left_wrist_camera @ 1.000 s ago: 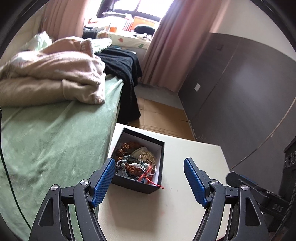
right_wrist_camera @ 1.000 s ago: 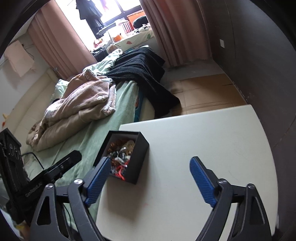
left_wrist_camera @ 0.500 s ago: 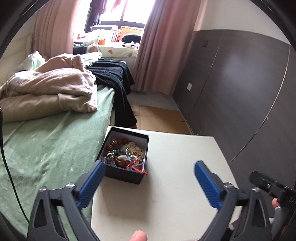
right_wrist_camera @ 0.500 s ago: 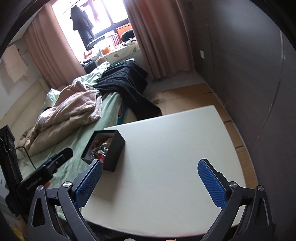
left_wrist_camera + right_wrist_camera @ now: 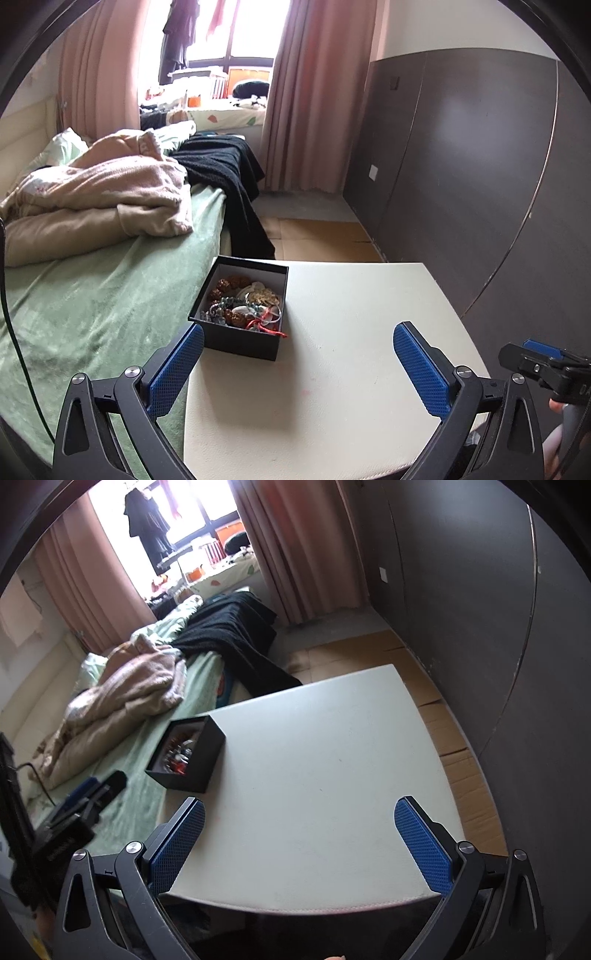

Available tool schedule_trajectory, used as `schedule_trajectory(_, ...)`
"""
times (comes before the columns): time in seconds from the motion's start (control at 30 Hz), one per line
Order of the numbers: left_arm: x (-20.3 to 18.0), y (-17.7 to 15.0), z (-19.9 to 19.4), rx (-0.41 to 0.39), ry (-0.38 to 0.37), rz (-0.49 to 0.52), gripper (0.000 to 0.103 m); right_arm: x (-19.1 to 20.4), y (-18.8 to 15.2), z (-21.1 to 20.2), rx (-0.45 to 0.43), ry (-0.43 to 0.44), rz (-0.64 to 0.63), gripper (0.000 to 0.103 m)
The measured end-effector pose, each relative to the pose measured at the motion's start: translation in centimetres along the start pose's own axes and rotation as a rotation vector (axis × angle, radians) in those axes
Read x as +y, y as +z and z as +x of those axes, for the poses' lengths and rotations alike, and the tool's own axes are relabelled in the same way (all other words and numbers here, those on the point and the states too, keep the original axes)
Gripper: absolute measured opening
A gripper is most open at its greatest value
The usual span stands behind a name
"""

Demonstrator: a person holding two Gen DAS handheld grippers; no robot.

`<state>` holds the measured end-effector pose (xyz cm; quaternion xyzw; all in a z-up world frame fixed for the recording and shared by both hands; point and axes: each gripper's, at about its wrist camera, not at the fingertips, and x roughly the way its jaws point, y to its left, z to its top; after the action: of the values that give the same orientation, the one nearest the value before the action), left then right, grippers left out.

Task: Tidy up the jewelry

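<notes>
A black open box (image 5: 242, 341) sits at the left edge of a white table (image 5: 351, 362), filled with tangled jewelry (image 5: 245, 304): brown bead strands, grey beads, a red cord hanging over its front wall. My left gripper (image 5: 297, 367) hovers in front of the box, open wide, nothing between its blue pads. In the right wrist view the box (image 5: 207, 755) lies far left on the table (image 5: 325, 775). My right gripper (image 5: 299, 843) is open over the table's near edge, apart from the box.
A bed with a green cover (image 5: 85, 306), a beige blanket (image 5: 99, 195) and a black garment (image 5: 225, 170) borders the table's left side. Dark wall panels (image 5: 472, 166) stand on the right. Cardboard (image 5: 454, 738) covers the floor beyond the table.
Both grippers have drawn back from the box, which now looks smaller and farther. Their jaws have spread wider. The left view has rolled level.
</notes>
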<state>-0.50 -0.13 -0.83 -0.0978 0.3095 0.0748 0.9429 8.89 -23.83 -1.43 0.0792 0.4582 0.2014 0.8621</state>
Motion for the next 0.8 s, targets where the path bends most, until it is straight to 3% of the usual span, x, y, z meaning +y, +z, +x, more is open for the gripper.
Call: schedule_trajectory(0.8,-1.8,-0.3,0.3,-0.001,-0.006,0.035,0.102,-0.9,0.0,-1.5,-0.041,0.047,0.016,0.103)
